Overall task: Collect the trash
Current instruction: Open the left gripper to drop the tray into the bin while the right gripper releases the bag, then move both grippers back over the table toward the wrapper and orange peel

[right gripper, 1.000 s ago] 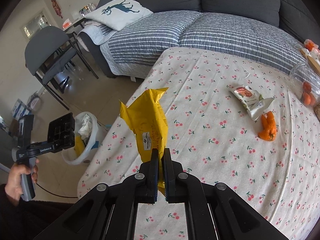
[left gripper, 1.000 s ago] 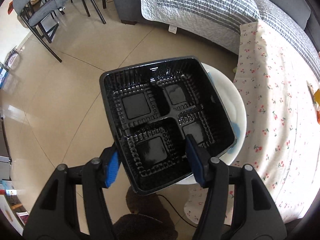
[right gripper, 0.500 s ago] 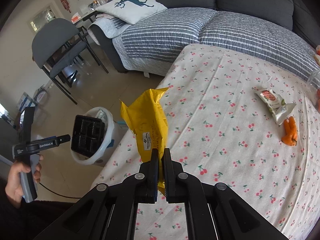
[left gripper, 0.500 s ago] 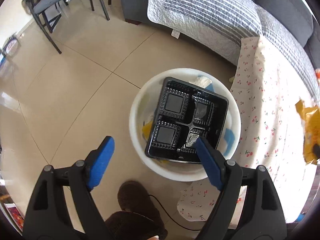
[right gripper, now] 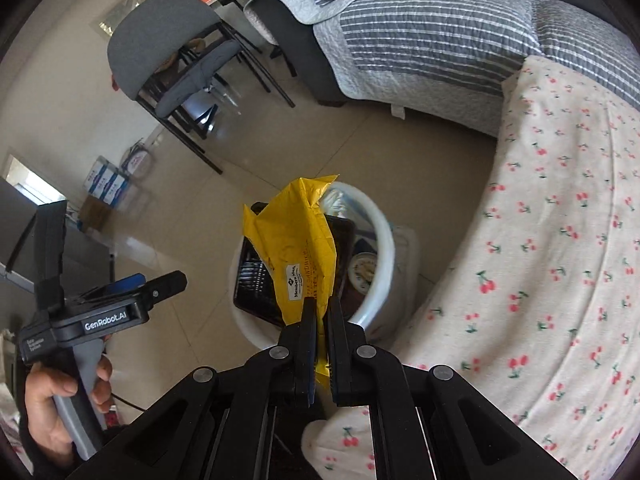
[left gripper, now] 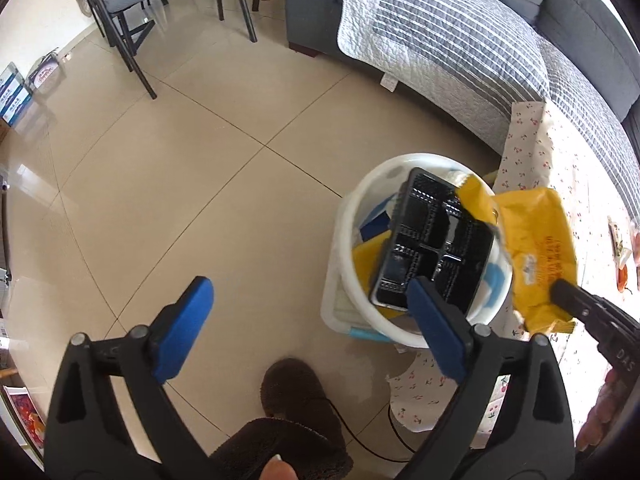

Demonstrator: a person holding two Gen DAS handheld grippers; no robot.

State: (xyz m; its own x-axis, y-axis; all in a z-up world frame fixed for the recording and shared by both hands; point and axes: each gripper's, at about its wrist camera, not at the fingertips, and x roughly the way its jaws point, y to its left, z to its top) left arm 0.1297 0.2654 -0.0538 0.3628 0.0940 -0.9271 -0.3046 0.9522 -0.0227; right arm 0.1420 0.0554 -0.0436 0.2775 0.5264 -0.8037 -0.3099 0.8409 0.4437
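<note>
step: bagging round two. black tray (left gripper: 434, 246) already sits tilted in the white bin (left gripper: 424, 168); yellow bag (right gripper: 304, 248) is next in.
left gripper (left gripper: 308, 322): jaws opening, nearly full spread, nothing between them. It hangs over the floor (left gripper: 180, 168) just beside the bin.
right gripper (right gripper: 318, 316): jaws clamped tight on the bag's lower edge. Bag stands up from the jaws, directly above the bin mouth, over the tray.
task thing: the bag is in the air over the bin, not yet let go.
next move (my read): lower a little, spread the right jaws, let the bag fall. The tray fills most of the opening, so aim for the gap or expect it to land on top of the tray.
risk: the bag is light and crumpled and could catch on the tray rim or slide out over the bin edge.
around: worktop with cherry-print cloth (right gripper: 560, 240) touching the bin side, more wrappers far along it; striped sofa (left gripper: 460, 40), grey chair (right gripper: 160, 40), brown slipper (left gripper: 296, 392) near the bin.
in the way: left gripper close to the bin; keep it clear of the drop.
</note>
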